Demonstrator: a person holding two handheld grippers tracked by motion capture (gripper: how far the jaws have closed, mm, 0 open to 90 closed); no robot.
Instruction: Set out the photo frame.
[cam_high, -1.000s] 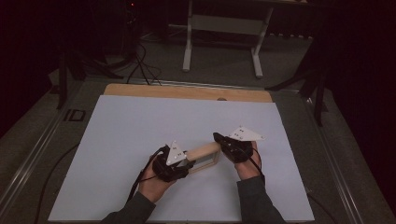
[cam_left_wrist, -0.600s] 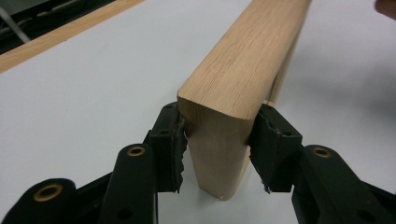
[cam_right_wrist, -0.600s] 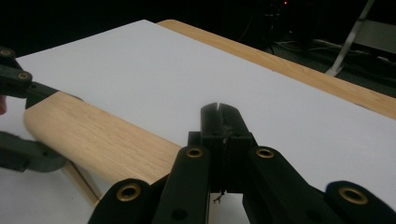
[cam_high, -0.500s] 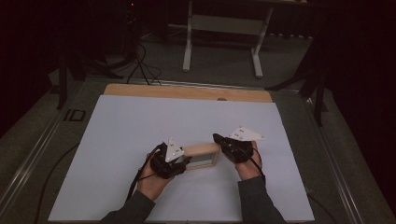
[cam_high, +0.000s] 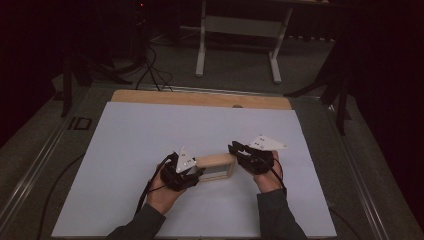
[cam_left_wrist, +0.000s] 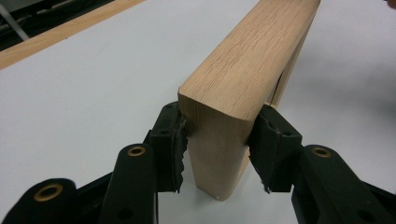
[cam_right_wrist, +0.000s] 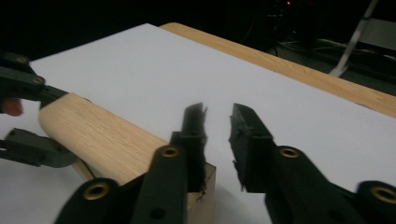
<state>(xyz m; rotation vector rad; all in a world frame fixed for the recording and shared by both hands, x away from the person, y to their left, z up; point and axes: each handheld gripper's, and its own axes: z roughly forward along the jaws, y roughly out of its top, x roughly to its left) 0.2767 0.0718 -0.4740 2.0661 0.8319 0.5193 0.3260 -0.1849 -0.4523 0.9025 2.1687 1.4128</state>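
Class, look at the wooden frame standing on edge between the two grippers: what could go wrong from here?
1. The left gripper alone clamps the wooden frame at one end, so it could tip or twist.
2. The right gripper has just been opening, with nothing between its jaws; hovering at the frame's corner, it could knock it.

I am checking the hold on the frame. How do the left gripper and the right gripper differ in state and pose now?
The left gripper is shut on one end of the light wooden rectangular frame; the right gripper has just been opening, with an empty gap between its fingers. The left gripper's grey three-cornered plate stands tilted up; the right gripper's lies flatter. Both are black and sit at the frame's ends over the white table sheet.
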